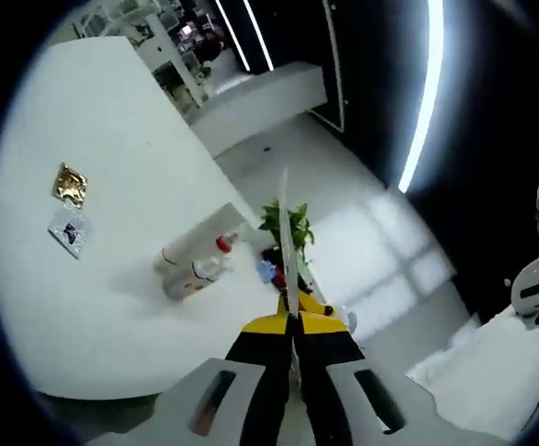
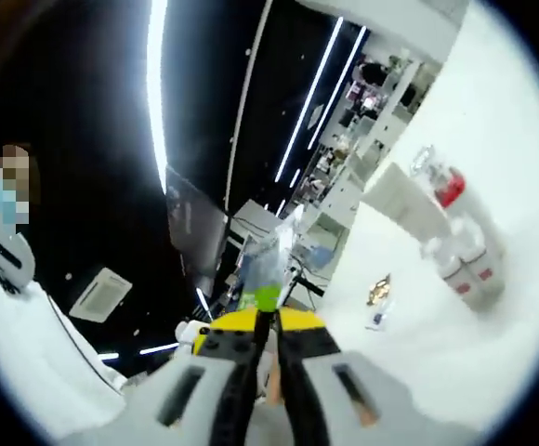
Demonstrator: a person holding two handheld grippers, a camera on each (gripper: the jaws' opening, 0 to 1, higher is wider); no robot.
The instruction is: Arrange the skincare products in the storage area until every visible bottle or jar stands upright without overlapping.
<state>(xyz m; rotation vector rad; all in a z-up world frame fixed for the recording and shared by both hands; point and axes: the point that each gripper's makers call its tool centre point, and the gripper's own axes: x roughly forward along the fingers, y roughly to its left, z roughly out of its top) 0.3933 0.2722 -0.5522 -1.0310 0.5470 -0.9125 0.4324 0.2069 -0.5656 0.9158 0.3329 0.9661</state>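
On the white table (image 1: 84, 316) stand a white box (image 1: 198, 234), a bottle with a red cap (image 1: 221, 245) and a clear bottle (image 1: 190, 280), close together. A gold sachet (image 1: 69, 184) and a silvery sachet (image 1: 68, 229) lie flat further along. My left gripper (image 1: 294, 321) is shut on a thin flat sachet (image 1: 285, 237) seen edge-on, held off the table's edge. In the right gripper view the white box (image 2: 402, 199), red-capped bottle (image 2: 449, 189) and clear bottles (image 2: 465, 265) stand at the right. My right gripper (image 2: 268, 321) is shut on a translucent sachet (image 2: 265, 265) with a green end.
A green potted plant (image 1: 293, 226) stands on the floor behind the left gripper's sachet. A second white counter (image 1: 260, 98) and shelving (image 2: 362, 121) lie beyond. Bright light strips (image 1: 423, 102) run along dark walls. A person in white (image 2: 14, 279) is at the left edge.
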